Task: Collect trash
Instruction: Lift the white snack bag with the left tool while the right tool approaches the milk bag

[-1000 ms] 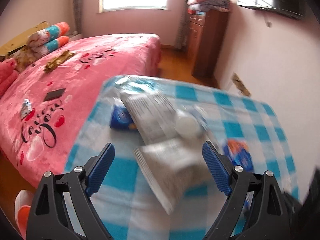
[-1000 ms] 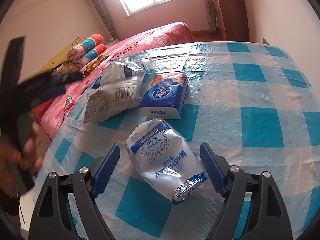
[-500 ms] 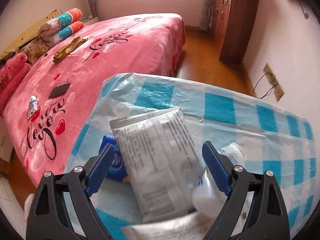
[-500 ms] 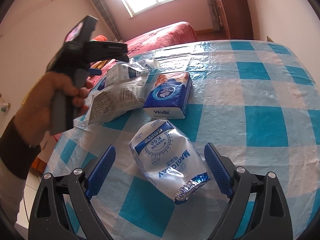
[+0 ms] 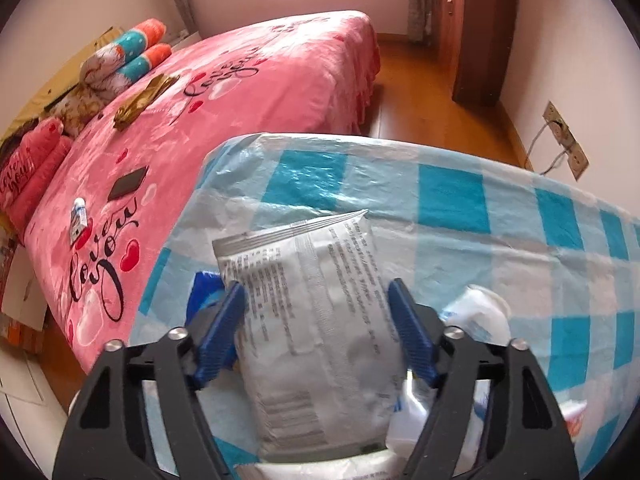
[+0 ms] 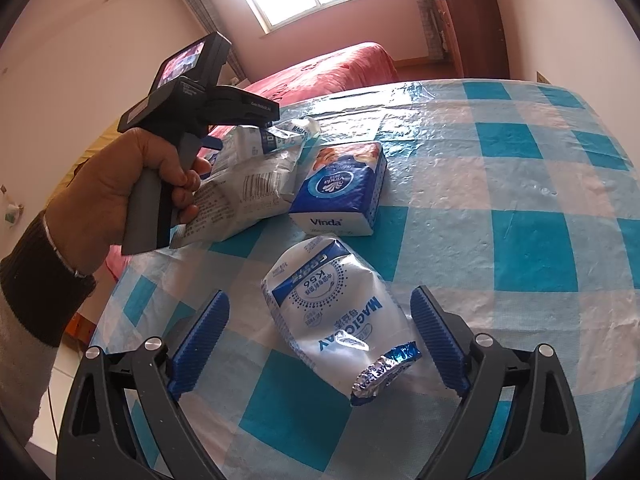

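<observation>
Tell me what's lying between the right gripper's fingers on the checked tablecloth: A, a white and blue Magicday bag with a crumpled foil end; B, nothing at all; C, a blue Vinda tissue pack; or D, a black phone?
A: the right gripper stands open around the white and blue bag, foil end nearest the camera; the Vinda tissue pack lies farther off on the table.

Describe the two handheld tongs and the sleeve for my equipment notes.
Both the left tongs and right tongs have black plastic arms with silver bolts and ribbed blue pads. The left unit has a grey pistol handle and a small rear screen. The left hand wears a dark ribbed cuff and a thin bracelet.
</observation>
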The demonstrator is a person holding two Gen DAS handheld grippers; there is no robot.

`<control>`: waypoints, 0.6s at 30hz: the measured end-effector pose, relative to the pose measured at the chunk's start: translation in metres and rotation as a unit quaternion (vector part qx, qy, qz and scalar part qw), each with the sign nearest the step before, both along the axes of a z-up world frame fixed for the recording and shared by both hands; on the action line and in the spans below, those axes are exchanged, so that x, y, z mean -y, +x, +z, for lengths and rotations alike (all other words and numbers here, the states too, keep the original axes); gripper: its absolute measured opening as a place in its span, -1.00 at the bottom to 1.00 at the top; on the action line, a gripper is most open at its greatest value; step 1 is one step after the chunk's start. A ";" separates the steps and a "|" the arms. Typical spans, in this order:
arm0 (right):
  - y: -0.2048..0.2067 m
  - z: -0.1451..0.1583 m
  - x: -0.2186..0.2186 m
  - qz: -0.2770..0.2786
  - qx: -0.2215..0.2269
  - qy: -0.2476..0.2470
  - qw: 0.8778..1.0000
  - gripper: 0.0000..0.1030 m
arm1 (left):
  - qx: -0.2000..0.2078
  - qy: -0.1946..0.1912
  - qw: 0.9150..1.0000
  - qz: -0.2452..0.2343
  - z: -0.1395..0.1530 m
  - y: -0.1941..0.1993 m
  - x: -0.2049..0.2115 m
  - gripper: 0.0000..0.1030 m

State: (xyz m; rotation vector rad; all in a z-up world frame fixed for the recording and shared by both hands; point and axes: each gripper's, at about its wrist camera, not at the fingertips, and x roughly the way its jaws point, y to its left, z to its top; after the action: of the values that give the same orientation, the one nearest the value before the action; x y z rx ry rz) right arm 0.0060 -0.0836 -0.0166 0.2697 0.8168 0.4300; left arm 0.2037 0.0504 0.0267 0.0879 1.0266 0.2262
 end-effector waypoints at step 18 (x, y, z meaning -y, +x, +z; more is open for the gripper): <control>-0.010 0.000 -0.003 0.015 0.002 -0.025 1.000 0.77 | -0.004 -0.072 0.995 -0.069 0.010 -0.084 0.012 -0.15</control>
State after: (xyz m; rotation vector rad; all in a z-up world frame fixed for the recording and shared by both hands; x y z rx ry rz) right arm -0.0041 -0.0805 -0.0164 0.2098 0.8283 0.4367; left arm 0.1198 0.0381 0.0372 0.0293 1.0379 0.0256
